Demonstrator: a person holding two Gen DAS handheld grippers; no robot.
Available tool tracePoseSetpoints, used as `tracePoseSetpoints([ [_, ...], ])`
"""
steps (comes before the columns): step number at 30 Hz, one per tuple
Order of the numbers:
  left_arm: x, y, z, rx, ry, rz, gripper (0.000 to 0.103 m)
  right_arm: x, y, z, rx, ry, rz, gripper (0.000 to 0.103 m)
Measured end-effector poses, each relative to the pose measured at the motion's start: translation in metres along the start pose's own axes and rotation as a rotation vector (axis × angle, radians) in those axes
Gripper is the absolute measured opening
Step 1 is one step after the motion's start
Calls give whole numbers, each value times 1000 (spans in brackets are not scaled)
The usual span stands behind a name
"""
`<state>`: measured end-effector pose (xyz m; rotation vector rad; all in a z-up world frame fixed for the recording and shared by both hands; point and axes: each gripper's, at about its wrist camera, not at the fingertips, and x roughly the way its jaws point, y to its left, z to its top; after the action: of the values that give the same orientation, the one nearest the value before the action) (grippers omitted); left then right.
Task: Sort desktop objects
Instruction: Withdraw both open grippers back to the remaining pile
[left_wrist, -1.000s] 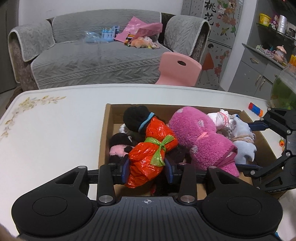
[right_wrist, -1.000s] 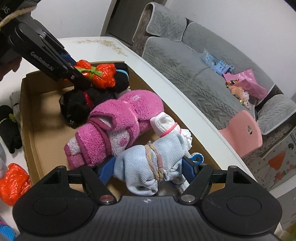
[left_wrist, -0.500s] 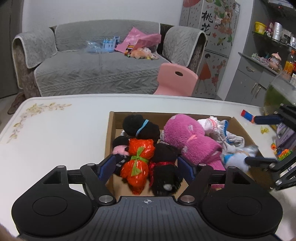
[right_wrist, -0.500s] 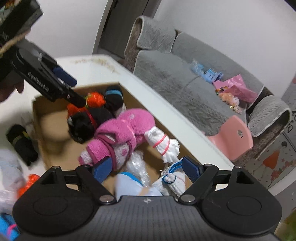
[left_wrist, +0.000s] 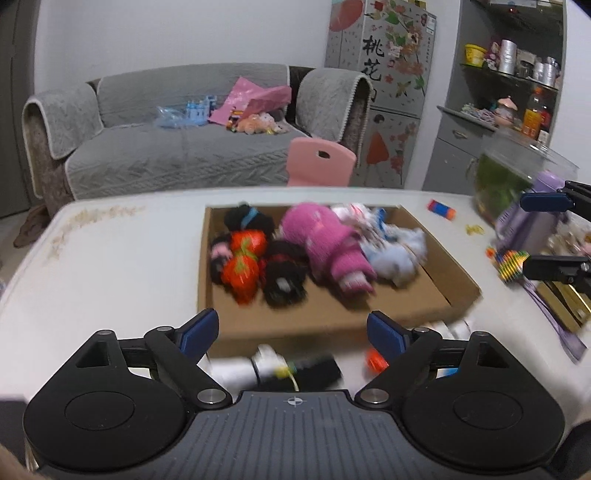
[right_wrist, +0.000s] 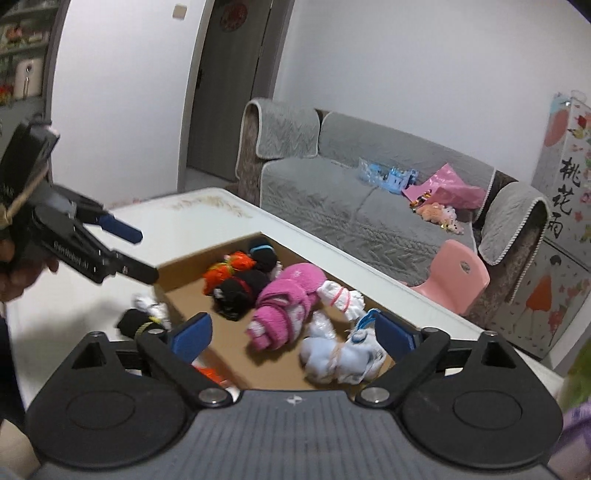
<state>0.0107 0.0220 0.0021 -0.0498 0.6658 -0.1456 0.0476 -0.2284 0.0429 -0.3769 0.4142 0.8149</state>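
Note:
A cardboard box (left_wrist: 325, 314) on the white table holds rolled cloth bundles: an orange-red one (left_wrist: 243, 266), a pink one (left_wrist: 325, 243), a light blue one (left_wrist: 395, 258) and black ones (left_wrist: 284, 277). My left gripper (left_wrist: 291, 326) hangs in front of the box, its jaws opening with nothing between them. My right gripper (right_wrist: 293, 330) is back from the box (right_wrist: 229, 350) too, jaws opening and empty, with the light blue bundle (right_wrist: 332, 358) lying beyond its fingertips. The pink bundle (right_wrist: 284, 306) and orange-red bundle (right_wrist: 225, 269) lie further in. Each gripper shows in the other's view (right_wrist: 142, 253) (left_wrist: 535, 234).
A black and white bundle (left_wrist: 291, 369) and a small orange piece (left_wrist: 376, 360) lie on the table before the box. To the right stand a clear tank with green inside (left_wrist: 506, 177), a purple item (left_wrist: 524, 225) and small toys (left_wrist: 441, 207). A pink chair (left_wrist: 319, 162) stands behind.
The left gripper let go of the orange-red bundle and the right one let go of the light blue bundle. Both opened wide and drew back and up from the box.

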Motion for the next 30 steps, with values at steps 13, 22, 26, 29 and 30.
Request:
tracePoseSetpoints([
  [13, -24, -51, -90, 154, 22, -15, 94, -2, 44, -71, 119, 34, 99, 102],
  [22, -15, -57, -113, 149, 51, -28, 94, 10, 55, -92, 191, 64, 121, 102],
  [26, -8, -59, -118, 121, 72, -19, 94, 16, 57, -97, 203, 78, 118, 102],
  [29, 0, -57, -121, 89, 94, -11, 94, 18, 59, -101, 201, 79, 114, 102],
  [30, 2, -57, -121, 79, 100, -6, 94, 19, 58, -101, 200, 82, 114, 102],
])
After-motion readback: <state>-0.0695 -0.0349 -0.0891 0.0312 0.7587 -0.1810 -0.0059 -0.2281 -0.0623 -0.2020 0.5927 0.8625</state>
